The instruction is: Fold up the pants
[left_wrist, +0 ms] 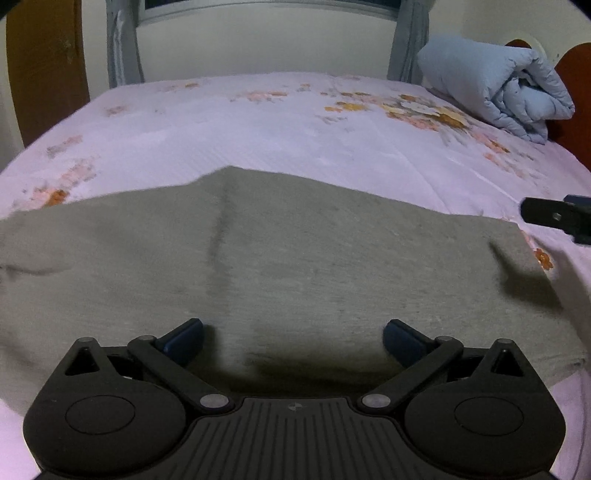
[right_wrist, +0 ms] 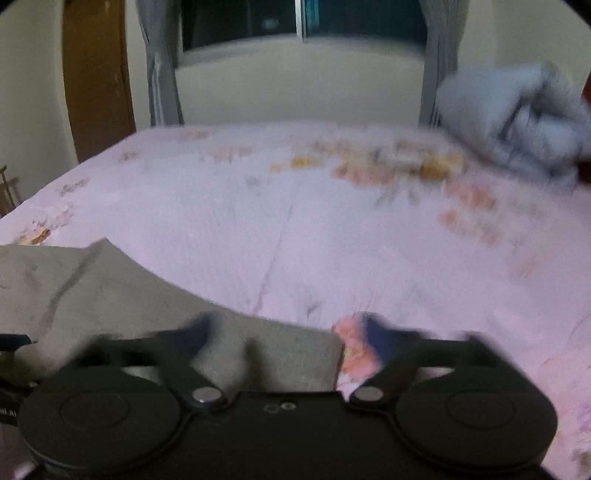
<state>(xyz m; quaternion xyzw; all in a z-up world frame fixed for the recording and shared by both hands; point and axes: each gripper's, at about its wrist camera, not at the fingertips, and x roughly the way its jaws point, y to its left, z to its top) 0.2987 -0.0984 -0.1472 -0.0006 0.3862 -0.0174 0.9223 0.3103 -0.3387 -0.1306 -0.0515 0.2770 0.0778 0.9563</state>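
The grey-green pants [left_wrist: 295, 258] lie spread flat on the bed, with a seam line running down their left part. My left gripper [left_wrist: 293, 338] hovers over their near edge, jaws wide open and empty. The right gripper [left_wrist: 554, 218] shows at the right edge of the left wrist view, beside the pants' right corner. In the blurred right wrist view the pants [right_wrist: 110, 295] fill the lower left, and my right gripper [right_wrist: 284, 332] is open over their right end, holding nothing.
The bed carries a pale pink sheet with orange flowers [left_wrist: 295, 122]. A rolled light-blue quilt [left_wrist: 498, 85] lies at the far right by a wooden headboard. A window with grey curtains [right_wrist: 303, 22] and a brown door [right_wrist: 96, 74] stand behind the bed.
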